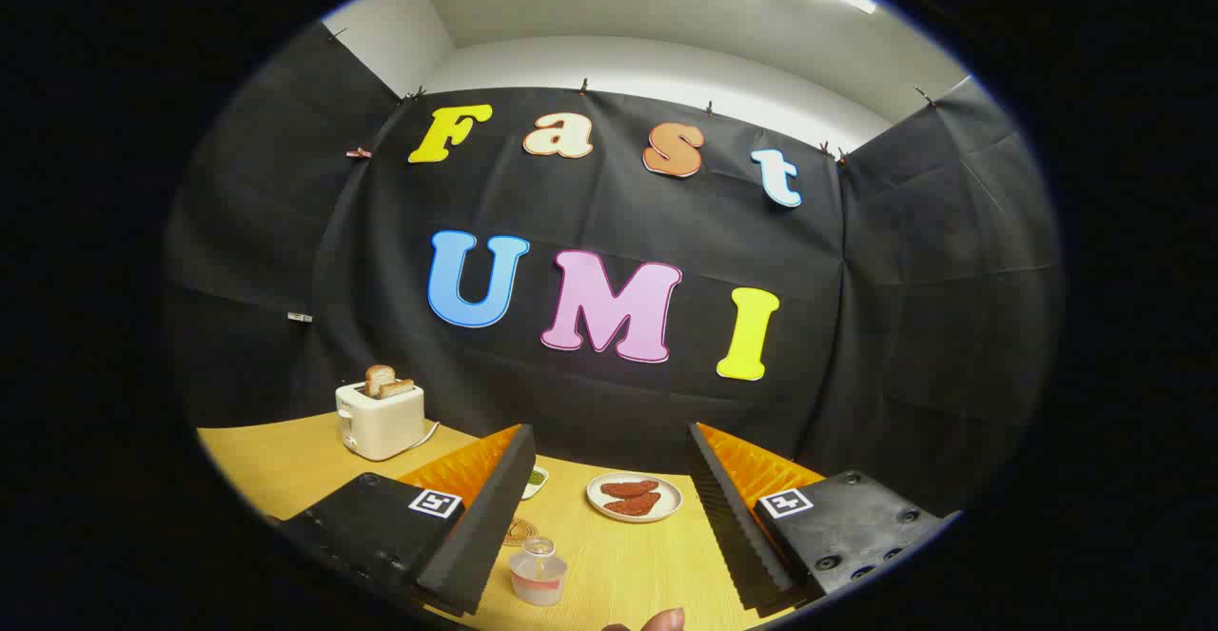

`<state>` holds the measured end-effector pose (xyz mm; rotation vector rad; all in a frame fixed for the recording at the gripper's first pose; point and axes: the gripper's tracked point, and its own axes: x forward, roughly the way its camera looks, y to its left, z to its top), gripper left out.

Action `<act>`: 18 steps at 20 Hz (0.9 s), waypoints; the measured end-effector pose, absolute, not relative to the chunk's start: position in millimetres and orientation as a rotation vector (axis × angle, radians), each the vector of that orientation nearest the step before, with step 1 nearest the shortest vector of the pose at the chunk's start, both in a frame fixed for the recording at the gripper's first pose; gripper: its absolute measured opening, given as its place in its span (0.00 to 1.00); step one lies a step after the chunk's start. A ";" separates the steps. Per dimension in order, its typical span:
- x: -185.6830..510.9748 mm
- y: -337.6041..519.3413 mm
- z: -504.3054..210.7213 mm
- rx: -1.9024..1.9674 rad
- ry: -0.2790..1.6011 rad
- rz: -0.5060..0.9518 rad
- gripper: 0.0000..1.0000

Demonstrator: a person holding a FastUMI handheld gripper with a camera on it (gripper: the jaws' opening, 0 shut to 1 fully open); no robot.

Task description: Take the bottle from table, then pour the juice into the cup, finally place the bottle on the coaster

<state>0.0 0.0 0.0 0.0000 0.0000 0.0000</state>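
On the far side of the yellow wooden table (285, 464), at about ten o'clock from the gripper (609, 507), stands a cream toaster (380, 419). It is a boxy thing with round corners, and two brown slices of toast (385, 381) stick up out of its top. A thin cord runs from its side along the table.

Next comes the left finger (481, 517), a long wedge with a ridged face. Peeking out beside it, at about eleven o'clock, is a small white dish (536, 481) with something green in it. Most of that dish is hidden by the finger. Nearer, touching the finger's edge, a round woven coaster (520, 531) lies flat on the table.

Between the fingers, close to the left one, stands a small clear cup (538, 571). It looks like soft see-through plastic, and a little pink juice sits at its bottom.

Beyond the fingers, at about twelve o'clock, a round white plate (598, 493) holds two flat reddish pieces of food (631, 496).

The right finger (733, 526) stands far from the left one, so the gripper is spread wide and grips nothing.

A fingertip (663, 621) of a person shows at six o'clock.
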 end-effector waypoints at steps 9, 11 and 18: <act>-4.9 -0.5 -12.2 0.003 0.027 -0.001 0.97; -7.9 -1.9 -11.4 0.001 0.021 -0.007 0.97; -14.3 -0.7 -10.6 0.013 0.013 -0.026 0.97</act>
